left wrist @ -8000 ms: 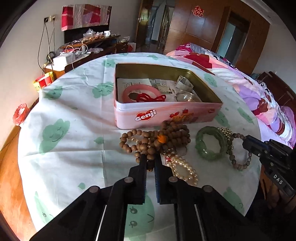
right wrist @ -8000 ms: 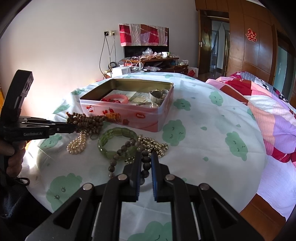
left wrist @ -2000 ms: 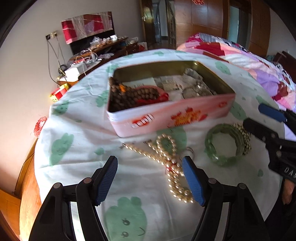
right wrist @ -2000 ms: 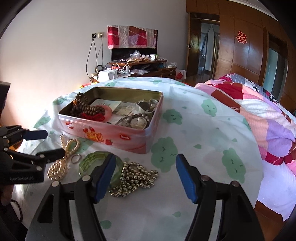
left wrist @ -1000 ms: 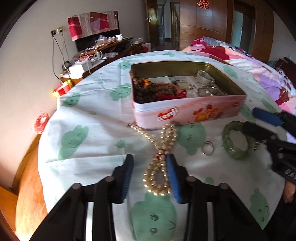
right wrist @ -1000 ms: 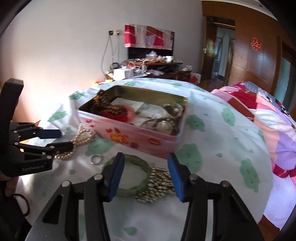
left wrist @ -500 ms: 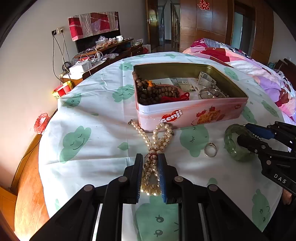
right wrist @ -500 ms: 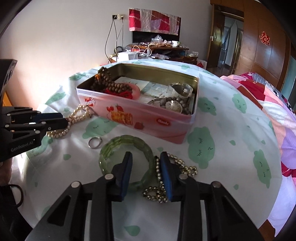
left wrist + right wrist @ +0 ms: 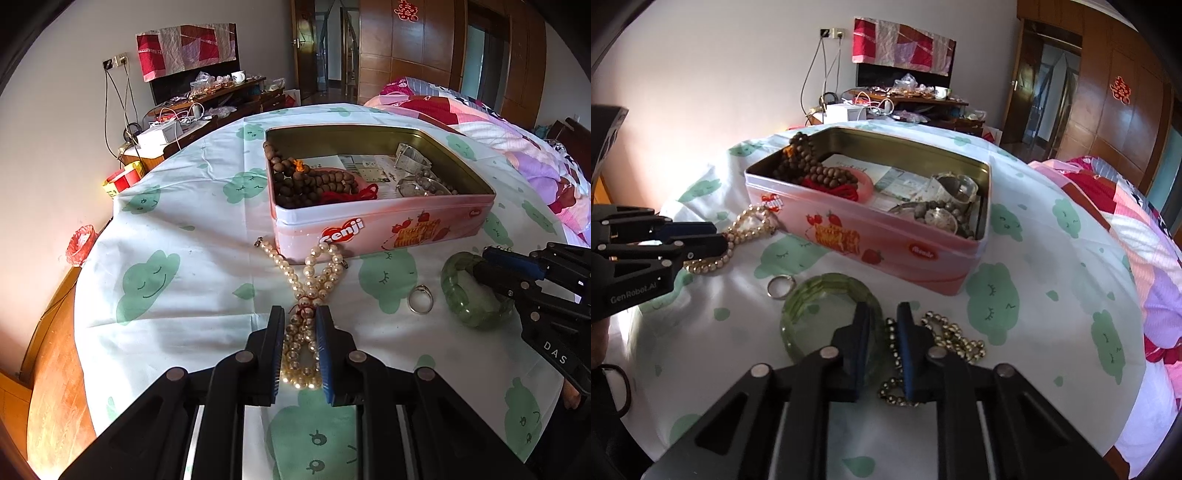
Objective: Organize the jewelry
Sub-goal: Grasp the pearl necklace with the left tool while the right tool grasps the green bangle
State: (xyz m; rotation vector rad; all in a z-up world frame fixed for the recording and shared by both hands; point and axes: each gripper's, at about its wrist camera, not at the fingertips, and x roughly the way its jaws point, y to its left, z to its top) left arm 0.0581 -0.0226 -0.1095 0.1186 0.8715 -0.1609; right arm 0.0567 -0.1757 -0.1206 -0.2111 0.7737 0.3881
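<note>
Left gripper (image 9: 300, 315), left wrist view: jaws just now closing, clamping narrow on the pearl necklace (image 9: 317, 269) at its crossing, with the far loop touching the pink tin (image 9: 369, 225) straight ahead. Risking slipping off the round pearls, or dragging that loop against the tin wall while lifting. Leaving a small ring (image 9: 420, 300) ahead to the right.

Right gripper (image 9: 884, 314), right wrist view: jaws also just closing, pinching narrow on the near rim of the green bangle (image 9: 820, 291). Possibly catching the gold bead chain (image 9: 956, 339) lying against that rim, just right of the jaws. Facing the tin ahead, already holding wooden beads (image 9: 827, 171).
</note>
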